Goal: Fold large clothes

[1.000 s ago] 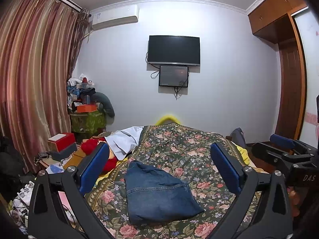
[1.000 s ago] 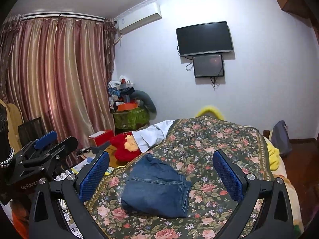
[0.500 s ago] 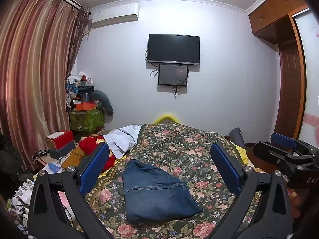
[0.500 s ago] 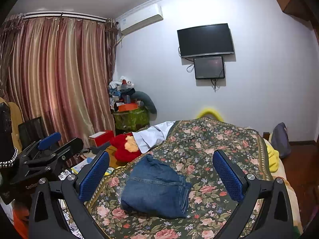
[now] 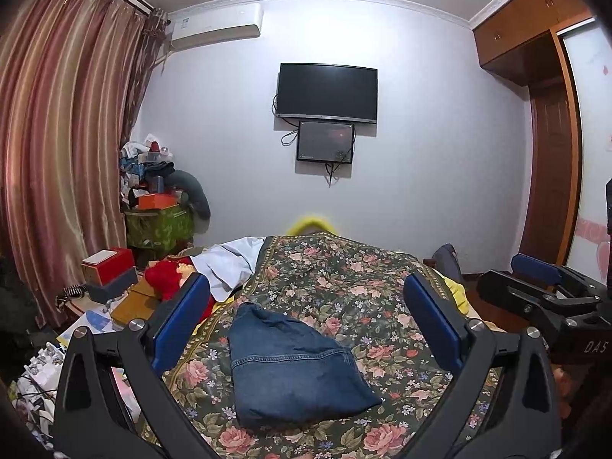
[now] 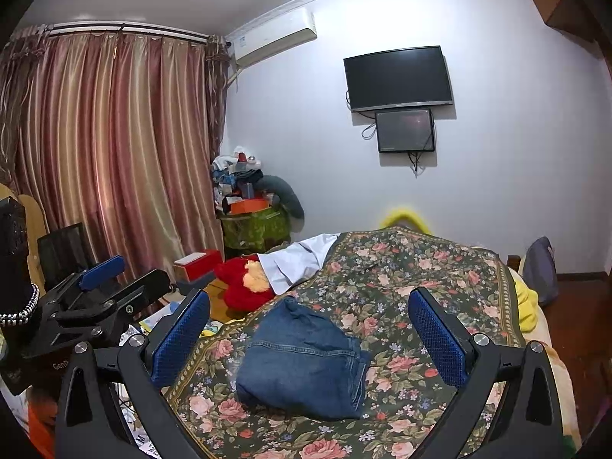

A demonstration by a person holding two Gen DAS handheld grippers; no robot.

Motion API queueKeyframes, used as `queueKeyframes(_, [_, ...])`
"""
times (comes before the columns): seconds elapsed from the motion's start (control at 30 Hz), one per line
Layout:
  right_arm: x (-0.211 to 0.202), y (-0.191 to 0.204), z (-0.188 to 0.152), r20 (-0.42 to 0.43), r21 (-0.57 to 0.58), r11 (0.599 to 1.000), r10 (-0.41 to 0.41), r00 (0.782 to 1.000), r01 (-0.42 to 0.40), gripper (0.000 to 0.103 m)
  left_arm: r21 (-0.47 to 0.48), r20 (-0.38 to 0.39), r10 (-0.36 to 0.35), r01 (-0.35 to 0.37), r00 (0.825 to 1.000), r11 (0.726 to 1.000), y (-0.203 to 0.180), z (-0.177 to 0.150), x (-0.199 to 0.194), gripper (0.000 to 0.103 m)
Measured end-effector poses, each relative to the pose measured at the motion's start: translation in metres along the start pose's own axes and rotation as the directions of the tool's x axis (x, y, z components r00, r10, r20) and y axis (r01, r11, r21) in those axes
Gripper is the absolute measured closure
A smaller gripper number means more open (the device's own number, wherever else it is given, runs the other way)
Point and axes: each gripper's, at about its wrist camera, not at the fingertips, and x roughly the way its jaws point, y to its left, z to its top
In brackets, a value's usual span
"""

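Note:
A pair of blue jeans lies folded into a compact bundle on the floral bedspread; it also shows in the right wrist view. My left gripper is open and empty, held back from and above the jeans. My right gripper is open and empty too, at about the same distance. Each gripper shows in the other's view, the right one at the right edge, the left one at the left.
A white cloth and a red plush toy lie at the bed's left side. Boxes and clutter fill the floor left of the bed. A curtain hangs left, a wardrobe stands right.
Both grippers have drifted slightly; the view has tilted a little upward. The jeans have not moved and both grippers stay open.

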Motion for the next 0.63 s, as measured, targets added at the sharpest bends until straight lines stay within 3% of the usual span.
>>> queueKeyframes(0.63, [0.0009, 0.0000, -0.0010, -0.004, 0.005, 1.000, 0.007, 1.000, -0.007, 0.000, 0.012, -0.008, -0.015, 0.015, 1.000, 1.000, -0.0024, -0.0027, -0.0019, 0.001])
